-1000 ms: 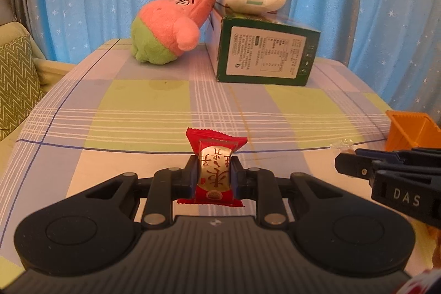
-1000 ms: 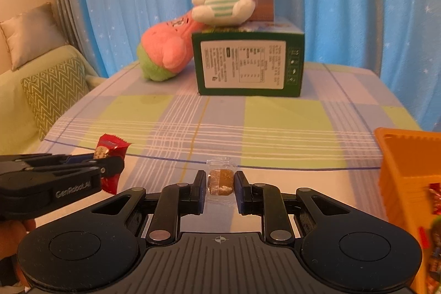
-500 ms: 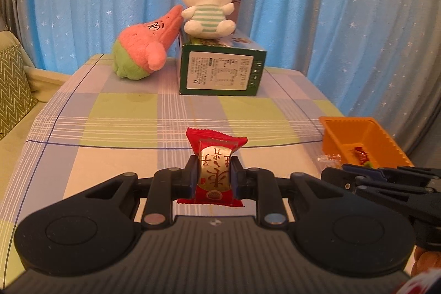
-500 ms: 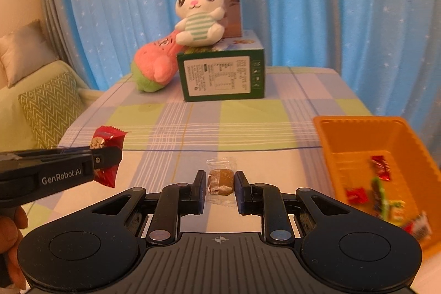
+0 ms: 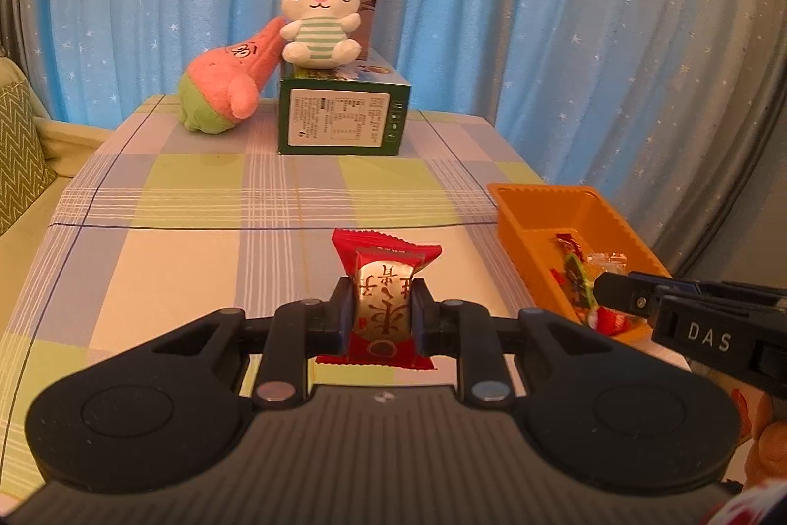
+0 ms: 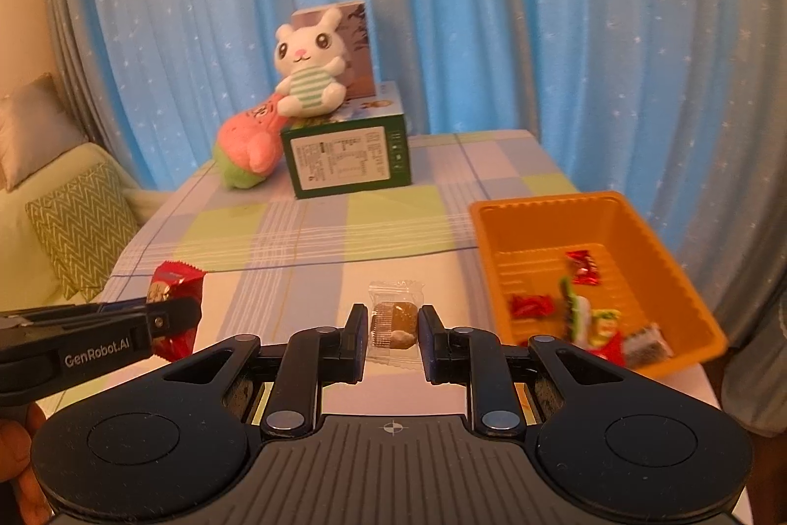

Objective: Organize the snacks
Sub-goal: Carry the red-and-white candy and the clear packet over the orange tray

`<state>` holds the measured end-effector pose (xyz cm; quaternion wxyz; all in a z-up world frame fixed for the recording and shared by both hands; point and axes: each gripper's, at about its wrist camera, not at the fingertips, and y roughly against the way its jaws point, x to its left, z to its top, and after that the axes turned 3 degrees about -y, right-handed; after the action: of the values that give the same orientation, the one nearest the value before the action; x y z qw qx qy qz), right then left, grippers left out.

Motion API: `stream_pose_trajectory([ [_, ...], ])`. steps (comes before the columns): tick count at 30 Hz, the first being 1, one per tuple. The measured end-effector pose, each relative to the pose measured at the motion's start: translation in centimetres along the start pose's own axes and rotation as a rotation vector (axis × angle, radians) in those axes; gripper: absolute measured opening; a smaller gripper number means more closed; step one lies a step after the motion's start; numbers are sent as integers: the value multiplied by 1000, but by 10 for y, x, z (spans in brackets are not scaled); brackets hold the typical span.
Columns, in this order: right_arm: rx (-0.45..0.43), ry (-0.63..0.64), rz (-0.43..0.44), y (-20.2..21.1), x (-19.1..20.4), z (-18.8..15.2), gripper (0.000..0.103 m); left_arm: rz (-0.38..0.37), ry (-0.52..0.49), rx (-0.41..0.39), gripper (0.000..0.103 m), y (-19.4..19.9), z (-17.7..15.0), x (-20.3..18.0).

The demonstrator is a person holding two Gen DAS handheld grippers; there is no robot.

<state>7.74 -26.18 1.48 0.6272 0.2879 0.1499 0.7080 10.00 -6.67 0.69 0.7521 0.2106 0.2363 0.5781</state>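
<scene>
My left gripper [image 5: 382, 312] is shut on a red and gold wrapped candy [image 5: 381, 301] and holds it above the table. It also shows at the left of the right wrist view [image 6: 172, 321]. My right gripper [image 6: 392, 330] is shut on a clear-wrapped brown snack [image 6: 393, 321], raised above the table. It enters the left wrist view at the right [image 5: 639, 296], above the orange tray. The orange tray [image 6: 521, 225] sits at the right on the table and holds several wrapped snacks [image 6: 580, 308].
A green box [image 6: 349, 156] with a white bunny plush [image 6: 307, 75] on top stands at the table's back, a pink and green plush [image 6: 246, 153] beside it. A checked tablecloth [image 5: 206, 190] covers the table. A sofa with a zigzag cushion [image 6: 81, 225] is at left.
Both grippers have risen and pulled back, so more of the table shows. The orange tray has come fully into view at the right. Both still hold their snacks.
</scene>
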Motion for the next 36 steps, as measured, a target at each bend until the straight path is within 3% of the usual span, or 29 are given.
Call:
stream_pose_trajectory([
  [21, -32, -106, -158, 76, -90, -23, 22, -174, -85, 33, 21, 11, -9, -102],
  [36, -23, -145, -182, 69, -121, -19, 22, -229, -125, 52, 21, -12, 1, -141],
])
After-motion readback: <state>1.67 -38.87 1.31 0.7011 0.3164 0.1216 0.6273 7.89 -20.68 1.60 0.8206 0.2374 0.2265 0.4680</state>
